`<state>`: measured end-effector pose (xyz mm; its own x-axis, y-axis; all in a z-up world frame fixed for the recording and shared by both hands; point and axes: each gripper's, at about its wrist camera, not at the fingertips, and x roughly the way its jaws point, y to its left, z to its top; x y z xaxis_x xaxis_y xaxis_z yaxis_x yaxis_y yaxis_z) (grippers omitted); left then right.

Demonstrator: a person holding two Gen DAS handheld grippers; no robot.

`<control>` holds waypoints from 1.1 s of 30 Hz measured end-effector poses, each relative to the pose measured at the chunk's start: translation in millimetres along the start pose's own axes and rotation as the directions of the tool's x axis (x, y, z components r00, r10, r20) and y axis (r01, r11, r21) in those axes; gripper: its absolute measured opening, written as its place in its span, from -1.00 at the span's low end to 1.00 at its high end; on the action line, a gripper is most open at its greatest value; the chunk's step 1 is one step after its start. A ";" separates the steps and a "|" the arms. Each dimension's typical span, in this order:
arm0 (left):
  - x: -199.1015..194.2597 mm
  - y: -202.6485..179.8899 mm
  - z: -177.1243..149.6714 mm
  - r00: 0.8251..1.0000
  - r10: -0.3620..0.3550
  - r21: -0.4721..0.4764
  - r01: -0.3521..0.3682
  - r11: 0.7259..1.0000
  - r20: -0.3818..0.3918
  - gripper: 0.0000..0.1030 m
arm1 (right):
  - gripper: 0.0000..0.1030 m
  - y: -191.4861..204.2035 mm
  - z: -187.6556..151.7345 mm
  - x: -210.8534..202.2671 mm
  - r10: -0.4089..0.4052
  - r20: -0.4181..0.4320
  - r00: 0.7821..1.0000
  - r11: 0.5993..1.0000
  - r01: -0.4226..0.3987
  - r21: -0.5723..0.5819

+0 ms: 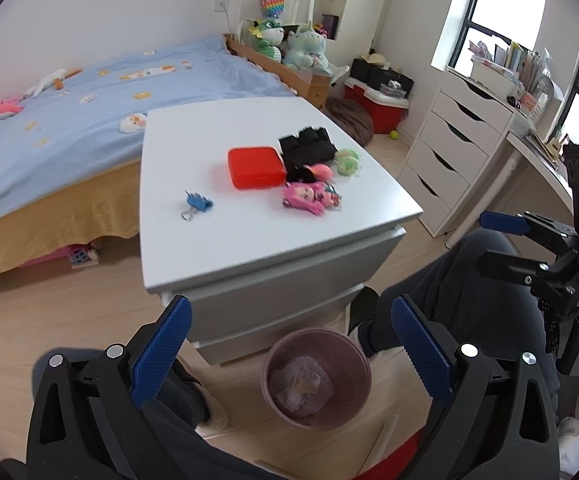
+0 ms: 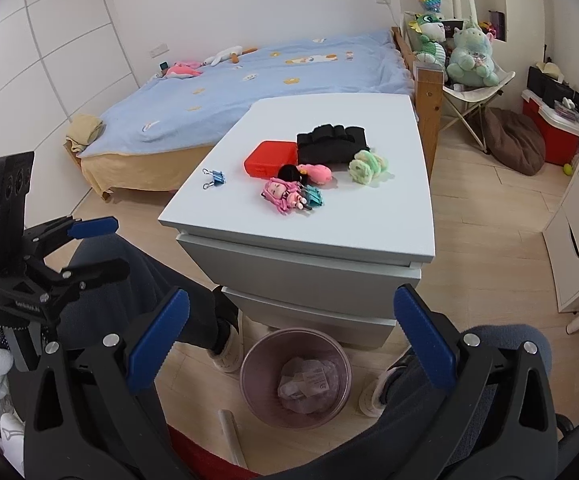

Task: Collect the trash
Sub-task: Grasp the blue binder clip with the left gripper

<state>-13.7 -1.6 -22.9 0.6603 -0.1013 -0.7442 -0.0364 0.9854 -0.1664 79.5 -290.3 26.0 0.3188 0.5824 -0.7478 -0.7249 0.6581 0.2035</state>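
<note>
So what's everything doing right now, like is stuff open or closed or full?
Left hand-held gripper: open, holding nothing.
Right hand-held gripper: open, holding nothing.
Round pink plastic trash bin: upright on the floor, crumpled wrappers inside.
Flat red plastic case: closed.
White two-drawer cabinet: both drawers shut.
Blue binder clip: lying clipped on nothing.

Pink bin (image 2: pixel 295 376) upright on floor, crumpled clear wrappers (image 2: pixel 309 386) inside.

One red case (image 2: pixel 270 159), one binder clip (image 2: pixel 214 179), one black glove (image 2: pixel 331 143), one green scrunchie (image 2: pixel 368 166), two small dolls (image 2: pixel 287 194), one bin (image 2: pixel 295 376)
</note>
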 end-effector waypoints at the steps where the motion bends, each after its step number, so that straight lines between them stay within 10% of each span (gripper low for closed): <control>1: -0.2 4.2 5.3 1.000 0.007 0.001 -0.007 1.000 0.004 0.86 | 0.94 0.6 3.2 0.6 0.003 0.001 1.000 1.000 -0.003 -0.005; 33: 107.6 71.3 83.4 0.983 0.039 0.193 -0.004 0.981 -0.180 0.85 | 0.94 -0.5 51.2 35.0 0.024 -0.055 0.998 0.998 -0.027 -0.049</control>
<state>117.3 69.2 -60.9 0.5123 -0.0855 -0.8545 0.1063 0.9937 -0.0357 122.2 -245.8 32.1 0.2672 0.5711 -0.7762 -0.7621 0.6182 0.1924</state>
